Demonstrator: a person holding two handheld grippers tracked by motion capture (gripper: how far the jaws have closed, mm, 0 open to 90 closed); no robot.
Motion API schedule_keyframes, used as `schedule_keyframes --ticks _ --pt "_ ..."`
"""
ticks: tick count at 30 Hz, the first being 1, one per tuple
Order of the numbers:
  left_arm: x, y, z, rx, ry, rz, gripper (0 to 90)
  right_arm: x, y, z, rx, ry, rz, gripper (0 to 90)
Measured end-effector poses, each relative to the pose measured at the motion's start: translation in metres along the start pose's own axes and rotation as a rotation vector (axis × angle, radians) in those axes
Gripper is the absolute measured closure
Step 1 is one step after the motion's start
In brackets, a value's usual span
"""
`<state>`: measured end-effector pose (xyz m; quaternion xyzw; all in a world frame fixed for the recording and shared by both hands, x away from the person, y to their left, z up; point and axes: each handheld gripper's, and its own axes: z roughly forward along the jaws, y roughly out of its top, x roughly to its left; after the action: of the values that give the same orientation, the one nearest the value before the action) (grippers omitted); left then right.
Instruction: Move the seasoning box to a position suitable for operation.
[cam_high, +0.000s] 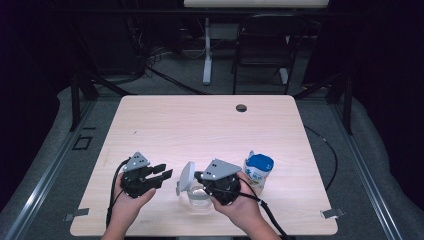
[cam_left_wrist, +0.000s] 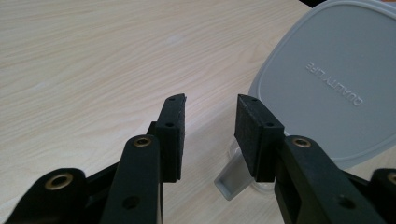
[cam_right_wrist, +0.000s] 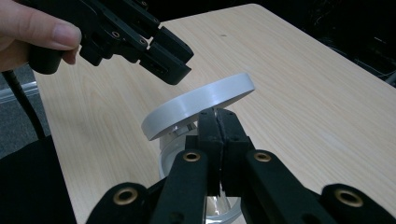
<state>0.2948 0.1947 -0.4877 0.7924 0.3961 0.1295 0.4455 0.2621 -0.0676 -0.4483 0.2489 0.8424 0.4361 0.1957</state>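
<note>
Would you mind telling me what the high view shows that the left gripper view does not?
High view alone: the blue-and-white pouch, the clear jar under the right gripper, both hands, the table's edges and hole. Left gripper view alone: the lid's embossed lettering and the grey latch near its base. Both share: the raised grey lid, the open left gripper, the wooden tabletop.

One surface (cam_high: 210, 125) of pale wood, with one round cable hole (cam_high: 241, 107). Two claws: left claw (cam_high: 162, 172), right claw (cam_high: 199, 176). Two hands: left hand (cam_high: 125, 202), right hand (cam_high: 240, 207). One clear container (cam_high: 196, 199) with one grey lid (cam_high: 187, 176). One blue-and-white packet (cam_high: 258, 169). Beyond the surface, one dark chair (cam_high: 262, 45); on the floor, two metal brackets (cam_high: 75, 215).
</note>
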Motion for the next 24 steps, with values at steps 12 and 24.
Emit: schedule_keyframes --ticks 12,24 --pt "0.0032 -0.0014 -0.0004 -0.002 0.005 -0.013 62.9 0.0012 0.0034 0.0032 0.000 0.003 -0.002 89.5" --pt "0.0071 -0.0030 -0.0011 -0.001 0.008 -0.026 62.8 0.0047 0.0098 0.0059 -0.016 0.021 -0.004 89.1"
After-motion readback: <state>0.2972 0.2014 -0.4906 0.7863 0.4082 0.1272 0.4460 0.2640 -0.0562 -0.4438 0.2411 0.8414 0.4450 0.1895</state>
